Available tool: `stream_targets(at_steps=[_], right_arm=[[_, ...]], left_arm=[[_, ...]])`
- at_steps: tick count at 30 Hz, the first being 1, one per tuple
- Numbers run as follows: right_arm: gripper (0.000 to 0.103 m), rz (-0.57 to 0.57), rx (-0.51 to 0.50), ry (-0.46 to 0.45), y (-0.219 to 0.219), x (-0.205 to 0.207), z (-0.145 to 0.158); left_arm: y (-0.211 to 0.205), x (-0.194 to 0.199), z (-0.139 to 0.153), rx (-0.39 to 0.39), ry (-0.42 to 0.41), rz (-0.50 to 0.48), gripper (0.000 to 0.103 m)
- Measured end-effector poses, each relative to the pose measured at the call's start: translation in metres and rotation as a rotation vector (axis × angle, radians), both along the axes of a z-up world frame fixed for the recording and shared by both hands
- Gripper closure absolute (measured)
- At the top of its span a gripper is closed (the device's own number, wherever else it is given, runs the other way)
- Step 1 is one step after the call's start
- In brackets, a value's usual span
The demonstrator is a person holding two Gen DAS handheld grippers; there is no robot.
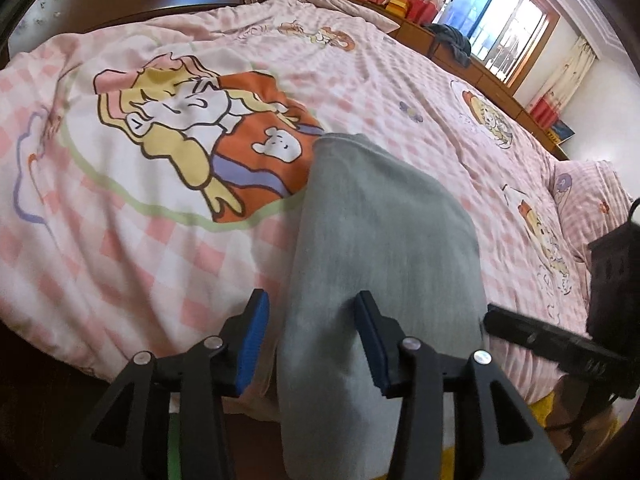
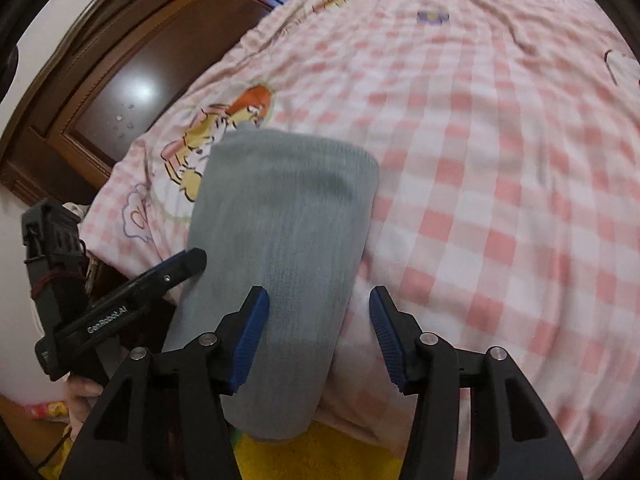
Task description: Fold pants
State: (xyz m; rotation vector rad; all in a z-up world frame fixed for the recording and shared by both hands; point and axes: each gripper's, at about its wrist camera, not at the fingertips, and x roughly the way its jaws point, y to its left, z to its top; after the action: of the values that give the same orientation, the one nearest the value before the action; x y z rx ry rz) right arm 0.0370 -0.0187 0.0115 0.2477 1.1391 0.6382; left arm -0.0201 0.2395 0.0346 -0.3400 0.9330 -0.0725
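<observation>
Grey pants [image 1: 384,220] lie folded into a long narrow strip on the pink checked duvet [image 1: 160,260], and their near end hangs over the bed's edge. My left gripper [image 1: 314,340] is open and straddles the strip's left edge: one blue pad stands clear of the cloth, the other sits over it. In the right wrist view the same pants [image 2: 288,208] run away across the duvet [image 2: 480,160]. My right gripper [image 2: 318,332] is open astride their right edge, its right pad off the fabric. Each gripper shows in the other's view, the right gripper [image 1: 560,344] and the left gripper [image 2: 140,292].
A dark wooden headboard [image 2: 100,80] stands at the bed's left end. A pink pillow [image 1: 588,200] lies at the right, with a wooden ledge [image 1: 480,72] and a window [image 1: 500,12] behind it. A yellow mat [image 2: 320,452] covers the floor below the bed's edge.
</observation>
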Motion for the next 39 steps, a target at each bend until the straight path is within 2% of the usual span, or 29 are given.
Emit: stream_targets(at_steps=[6,12,20,28,33,37,38,39], right_arm=[[0.047,0.006,0.033,0.019,0.009,0.004,-0.006],[0.041,0.008,0.044,0.009,0.015,0.006,-0.012],[0.040,-0.014,0.064,-0.016,0.018,0.006,-0.015],[0.041,-0.019,0.068,-0.025,0.017,0.004,-0.015],[0.051,-0.007,0.010,-0.088,0.024,-0.003,-0.010],[0.061,-0.007,0.009,-0.101,0.027,-0.004,-0.006],[0.063,-0.007,0.016,-0.101,0.025,-0.004,-0.004],[0.065,-0.007,0.019,-0.103,0.025,-0.004,-0.003]], left_arm=[[0.003,0.003,-0.004,-0.008,0.010,-0.012,0.048],[0.014,0.004,-0.011,-0.091,0.020,-0.004,0.044],[0.019,0.006,-0.019,-0.159,0.023,-0.012,0.043],[0.019,0.005,-0.022,-0.168,0.009,-0.017,0.041],[0.018,0.005,-0.023,-0.176,0.003,-0.006,0.041],[0.015,0.004,-0.023,-0.167,-0.001,0.004,0.042],[0.014,0.004,-0.023,-0.172,-0.001,0.005,0.045],[0.014,0.003,-0.022,-0.190,-0.004,0.003,0.053]])
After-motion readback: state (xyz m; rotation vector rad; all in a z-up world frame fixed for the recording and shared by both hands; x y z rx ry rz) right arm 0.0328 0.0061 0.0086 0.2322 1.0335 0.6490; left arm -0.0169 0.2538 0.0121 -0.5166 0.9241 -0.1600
